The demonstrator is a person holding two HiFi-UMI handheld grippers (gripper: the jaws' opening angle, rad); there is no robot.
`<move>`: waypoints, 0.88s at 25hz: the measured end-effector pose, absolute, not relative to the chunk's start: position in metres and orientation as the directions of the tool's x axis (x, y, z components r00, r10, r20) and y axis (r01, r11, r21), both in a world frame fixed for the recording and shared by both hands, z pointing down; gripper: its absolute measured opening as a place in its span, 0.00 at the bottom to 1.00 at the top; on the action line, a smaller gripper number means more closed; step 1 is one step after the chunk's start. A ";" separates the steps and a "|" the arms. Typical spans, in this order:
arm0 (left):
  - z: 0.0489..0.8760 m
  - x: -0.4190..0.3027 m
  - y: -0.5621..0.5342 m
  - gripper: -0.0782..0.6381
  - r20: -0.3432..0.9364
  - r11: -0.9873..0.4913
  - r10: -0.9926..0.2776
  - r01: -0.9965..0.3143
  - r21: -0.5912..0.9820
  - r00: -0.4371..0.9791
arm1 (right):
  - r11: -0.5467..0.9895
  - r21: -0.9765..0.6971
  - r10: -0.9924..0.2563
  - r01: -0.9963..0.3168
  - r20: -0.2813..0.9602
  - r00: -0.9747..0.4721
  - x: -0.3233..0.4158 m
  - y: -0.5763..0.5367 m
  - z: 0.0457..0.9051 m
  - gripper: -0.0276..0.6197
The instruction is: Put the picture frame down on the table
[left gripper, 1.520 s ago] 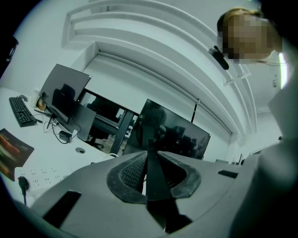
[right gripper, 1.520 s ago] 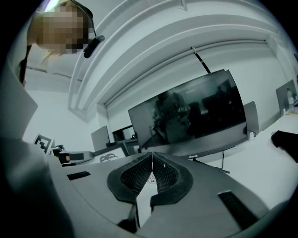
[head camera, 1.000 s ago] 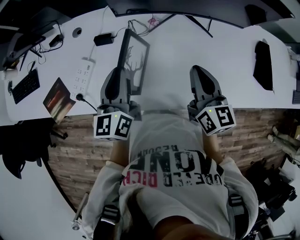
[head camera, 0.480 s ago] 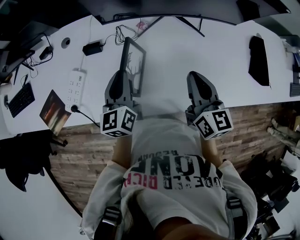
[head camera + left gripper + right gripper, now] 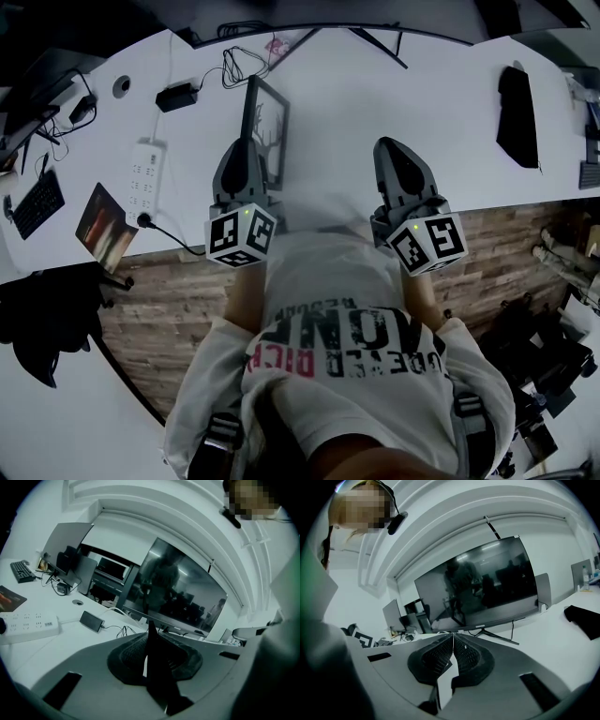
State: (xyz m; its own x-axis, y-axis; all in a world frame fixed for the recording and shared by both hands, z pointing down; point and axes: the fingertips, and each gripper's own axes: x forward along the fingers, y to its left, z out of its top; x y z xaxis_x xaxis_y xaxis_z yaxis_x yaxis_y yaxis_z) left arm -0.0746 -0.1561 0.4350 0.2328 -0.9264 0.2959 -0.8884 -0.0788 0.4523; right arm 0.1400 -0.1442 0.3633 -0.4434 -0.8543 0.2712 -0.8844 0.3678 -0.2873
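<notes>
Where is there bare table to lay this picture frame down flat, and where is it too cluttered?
The widest bare stretch of table lies between the picture frame and the black item at the right, ahead of the right claw. Left of the frame it is crowded: power strip, adapter, cables and a booklet.

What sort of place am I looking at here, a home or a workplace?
Most likely an office or lab workspace: a long white desk carries a large monitor, a keyboard and a power strip with cables.
</notes>
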 end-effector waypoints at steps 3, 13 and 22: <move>0.440 -0.074 -0.156 0.20 0.304 -0.075 -0.924 -0.889 0.452 0.232 | 0.372 -0.291 -0.852 -0.882 0.270 -0.448 0.137 -0.147 0.364 0.05; 0.457 -0.070 -0.148 0.20 0.351 -0.090 -0.903 -0.907 0.411 0.249 | 0.370 -0.295 -0.848 -0.881 0.280 -0.451 0.134 -0.149 0.367 0.05; 0.467 -0.069 -0.141 0.20 0.390 -0.118 -0.880 -0.921 0.370 0.269 | 0.383 -0.295 -0.838 -0.876 0.289 -0.463 0.124 -0.149 0.367 0.05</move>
